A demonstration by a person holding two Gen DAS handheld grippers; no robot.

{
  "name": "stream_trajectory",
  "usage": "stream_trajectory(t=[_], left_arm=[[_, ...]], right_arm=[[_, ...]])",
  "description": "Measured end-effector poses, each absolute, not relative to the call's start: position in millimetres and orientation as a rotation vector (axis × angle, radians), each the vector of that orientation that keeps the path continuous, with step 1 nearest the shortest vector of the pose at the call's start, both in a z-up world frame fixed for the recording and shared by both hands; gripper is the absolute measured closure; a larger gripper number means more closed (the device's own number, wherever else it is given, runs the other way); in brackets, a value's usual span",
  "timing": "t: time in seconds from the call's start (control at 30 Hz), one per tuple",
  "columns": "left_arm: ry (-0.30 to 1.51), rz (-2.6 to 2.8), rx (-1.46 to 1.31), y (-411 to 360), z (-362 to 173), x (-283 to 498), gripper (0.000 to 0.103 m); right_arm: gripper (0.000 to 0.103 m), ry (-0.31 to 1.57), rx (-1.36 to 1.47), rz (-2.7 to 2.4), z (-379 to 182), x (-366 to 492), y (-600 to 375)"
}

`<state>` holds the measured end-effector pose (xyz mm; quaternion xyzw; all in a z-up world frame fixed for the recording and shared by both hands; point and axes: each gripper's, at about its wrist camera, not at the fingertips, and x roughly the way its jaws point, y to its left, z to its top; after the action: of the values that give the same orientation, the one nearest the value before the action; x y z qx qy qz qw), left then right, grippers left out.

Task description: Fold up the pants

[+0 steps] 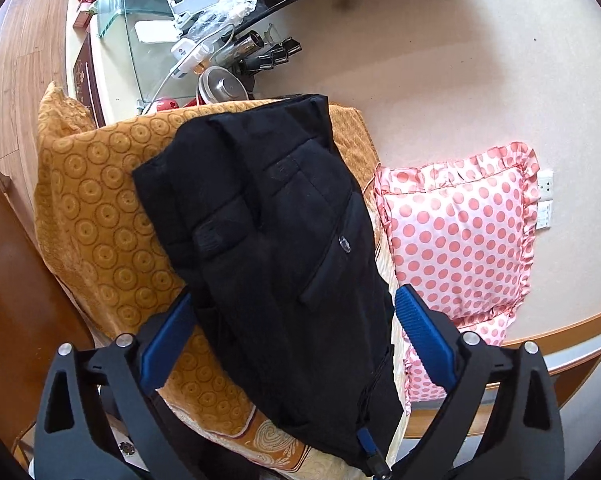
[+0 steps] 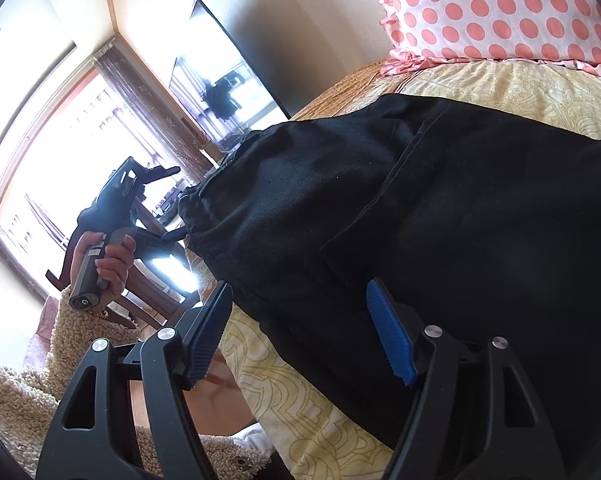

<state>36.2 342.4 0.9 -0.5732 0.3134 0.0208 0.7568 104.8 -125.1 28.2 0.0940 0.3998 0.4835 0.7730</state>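
Observation:
The black pants [image 1: 268, 240] lie folded in a thick bundle on the bed, over an orange patterned blanket [image 1: 100, 216]. My left gripper [image 1: 292, 312] is open, its blue fingers either side of the bundle's near part, not closed on it. The other gripper's blue fingertip [image 1: 366, 442] pokes up at the bundle's near edge. In the right wrist view the pants [image 2: 440, 220] fill the middle. My right gripper [image 2: 300, 320] is open with its jaws wide, spanning the pants' near edge. The left gripper [image 2: 140, 204] shows there, held in a hand at the pants' far end.
A pink polka-dot pillow [image 1: 460, 232] lies right of the pants; it also shows in the right wrist view [image 2: 500, 8]. A cluttered glass table [image 1: 172, 32] stands beyond the bed. A yellow patterned bedsheet [image 2: 300, 392] lies under the pants. A television [image 2: 228, 92] and a bright window [image 2: 40, 168] are behind.

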Motion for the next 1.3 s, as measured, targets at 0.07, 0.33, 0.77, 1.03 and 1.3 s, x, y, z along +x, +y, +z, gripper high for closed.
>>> stream_trajectory(t=[0.07, 0.33, 0.77, 1.03, 1.3], left_arm=[[0.669, 0.060, -1.251, 342, 1, 38, 0.009], [0.665, 0.168, -1.126, 333, 5, 38, 0.075], [0.550, 0.101, -0.576, 230, 112, 54, 0.090], [0.570, -0.220, -0.302, 79, 162, 87, 0.090], [0.678, -0.603, -0.192, -78, 139, 107, 0.090]], right_arm=[[0.032, 0.864, 0.209, 1.051, 28, 105, -126], [0.032, 0.848, 0.218, 1.057, 29, 104, -129], [0.006, 0.707, 0.327, 0.942, 46, 89, -217], [0.001, 0.595, 0.436, 0.721, 54, 71, -316], [0.001, 0.552, 0.546, 0.516, 37, 46, -402]])
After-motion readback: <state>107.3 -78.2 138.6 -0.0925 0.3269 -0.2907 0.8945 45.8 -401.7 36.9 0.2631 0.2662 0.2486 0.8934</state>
